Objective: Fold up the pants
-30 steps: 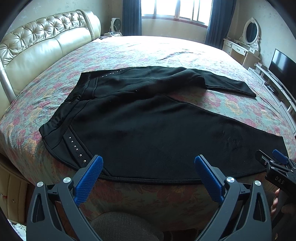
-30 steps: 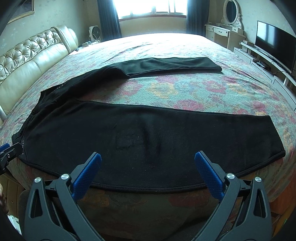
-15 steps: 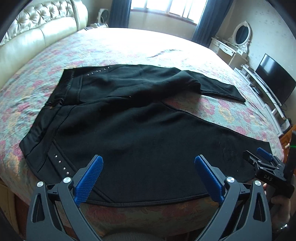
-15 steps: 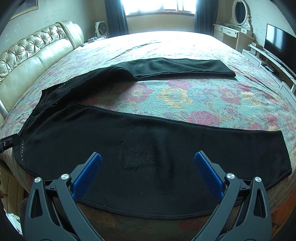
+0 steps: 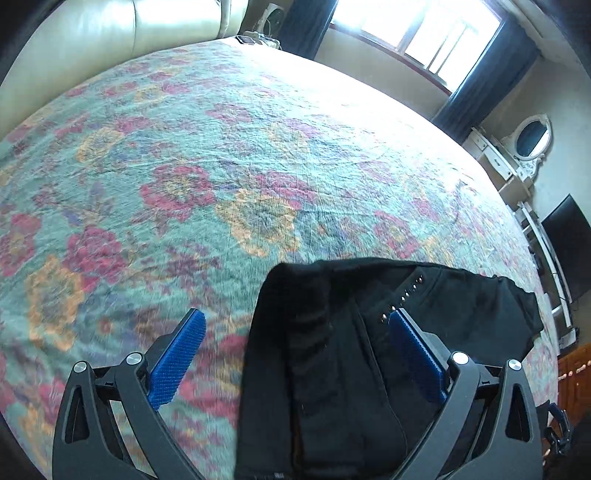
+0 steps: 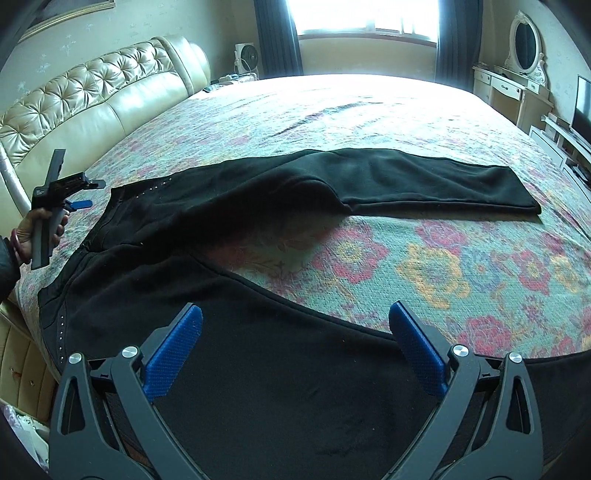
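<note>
Black pants (image 6: 280,206) lie spread on the floral bedspread (image 6: 436,266), legs apart in a V, studded waistband (image 6: 59,325) at the left. The far leg (image 6: 443,184) runs to the right; the near leg passes under my right gripper (image 6: 295,314), which hovers open above it with nothing between its fingers. My left gripper (image 5: 295,321) is open above the waistband end of the pants (image 5: 332,369), beside a row of studs (image 5: 406,291). In the right wrist view the left gripper (image 6: 86,192) is held by a hand (image 6: 33,232) at the far left.
A padded cream headboard (image 6: 92,107) lines the left side. A fan (image 6: 245,55) and window (image 6: 365,18) stand at the back. On the right are a dresser with an oval mirror (image 6: 524,37) and a TV (image 6: 583,107). Floral bedspread (image 5: 221,166) stretches beyond the pants.
My left gripper has swung left and forward to the far end of the waistband, its view now tilted across the bed. My right gripper has moved forward over the near leg.
</note>
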The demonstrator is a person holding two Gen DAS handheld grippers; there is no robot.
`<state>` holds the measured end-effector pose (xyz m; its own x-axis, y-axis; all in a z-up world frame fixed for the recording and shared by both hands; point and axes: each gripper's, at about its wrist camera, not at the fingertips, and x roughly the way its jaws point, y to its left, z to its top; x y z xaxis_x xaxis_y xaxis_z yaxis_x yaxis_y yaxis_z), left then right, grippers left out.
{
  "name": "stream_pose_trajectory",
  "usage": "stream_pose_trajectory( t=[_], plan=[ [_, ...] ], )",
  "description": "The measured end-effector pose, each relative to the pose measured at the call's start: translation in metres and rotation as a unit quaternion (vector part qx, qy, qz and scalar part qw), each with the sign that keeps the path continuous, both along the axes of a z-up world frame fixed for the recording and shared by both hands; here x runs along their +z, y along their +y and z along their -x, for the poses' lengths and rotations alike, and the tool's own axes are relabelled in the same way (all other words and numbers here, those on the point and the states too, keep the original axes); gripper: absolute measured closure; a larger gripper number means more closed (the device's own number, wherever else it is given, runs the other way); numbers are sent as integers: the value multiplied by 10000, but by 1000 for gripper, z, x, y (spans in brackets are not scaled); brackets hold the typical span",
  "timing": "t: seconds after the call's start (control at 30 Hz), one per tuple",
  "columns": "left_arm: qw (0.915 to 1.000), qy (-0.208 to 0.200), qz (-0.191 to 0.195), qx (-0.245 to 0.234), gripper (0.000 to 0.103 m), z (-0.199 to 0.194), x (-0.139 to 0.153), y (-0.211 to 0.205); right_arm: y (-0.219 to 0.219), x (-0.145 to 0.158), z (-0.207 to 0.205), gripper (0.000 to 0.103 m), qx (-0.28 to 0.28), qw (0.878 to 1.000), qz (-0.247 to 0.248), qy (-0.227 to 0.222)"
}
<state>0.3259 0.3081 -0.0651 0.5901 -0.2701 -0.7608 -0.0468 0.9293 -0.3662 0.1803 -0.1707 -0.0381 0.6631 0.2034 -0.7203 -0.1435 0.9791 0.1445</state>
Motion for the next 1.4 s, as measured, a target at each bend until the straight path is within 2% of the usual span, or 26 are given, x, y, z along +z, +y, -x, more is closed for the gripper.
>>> stream_pose_trajectory(
  t=[0.07,0.17,0.23,0.33,0.47,0.5,0.53,0.63,0.73,0.87,0.97,1.0,1.03,1.07,1.1,1.2,1.23,1.27,1.3,1.33,1.37,1.4],
  plan=[
    [9999,-12,102,-93,4,-17,-11,4,1,-1,-9,2,47,10000,2,25],
    [9993,-42,17,-375,4,-32,-19,2,1,-1,-19,2,39,10000,24,41],
    [9974,-113,194,-688,4,-37,-23,4,-1,-2,-25,2,74,9999,-61,73],
    [9901,-278,711,-1179,4,-34,-26,0,-3,-3,-32,2,94,9997,-193,136],
    [9891,-204,691,-1285,8,-34,-31,-4,-5,-4,-43,2,202,9990,-336,226],
    [9892,-197,658,-1294,37,-33,-32,-4,-6,-4,-45,2,253,9988,-352,239],
    [9904,-68,538,-1270,82,-37,-36,-3,-7,-3,-49,2,312,9985,-357,258],
    [9899,69,532,-1316,86,-40,-44,-2,-9,1,-65,2,633,9966,-447,293],
    [9897,132,476,-1345,86,-40,-46,-5,-11,14,-97,2,1182,9916,-467,227],
    [9904,182,436,-1297,86,-44,-48,-6,-13,25,-177,2,1688,9853,-112,231],
    [9907,135,491,-1258,86,-43,-50,-4,-7,21,-248,3,1955,9795,365,336],
    [9909,115,487,-1251,86,-44,-52,-3,-3,16,-269,7,2042,9765,549,421],
    [9911,112,489,-1234,86,-44,-52,-3,3,8,-290,18,2196,9714,700,573],
    [9913,135,501,-1212,86,-43,-52,-1,10,-1,-307,35,2346,9650,897,748],
    [9915,168,496,-1193,86,-45,-51,-2,17,-12,-321,39,2506,9573,1118,910],
    [9917,262,322,-1216,86,-49,-48,-7,42,-41,-337,38,3143,9226,1909,1165],
    [9919,273,262,-1214,86,-51,-47,-9,49,-47,-339,29,3292,9125,2149,1134],
    [9920,264,184,-1224,86,-52,-47,-11,54,-52,-340,24,3364,9051,2394,1018],
    [9921,237,114,-1225,86,-52,-47,-13,55,-56,-341,25,3440,9007,2426,1075],
    [9926,206,76,-1195,86,-53,-47,-15,53,-59,-346,55,3490,9035,2068,1383],
    [9931,198,79,-1152,86,-54,-48,-15,48,-60,-350,69,3464,9085,1621,1687],
    [9935,189,98,-1116,86,-53,-49,-15,47,-56,-346,79,3481,9089,1650,1598]
  ],
)
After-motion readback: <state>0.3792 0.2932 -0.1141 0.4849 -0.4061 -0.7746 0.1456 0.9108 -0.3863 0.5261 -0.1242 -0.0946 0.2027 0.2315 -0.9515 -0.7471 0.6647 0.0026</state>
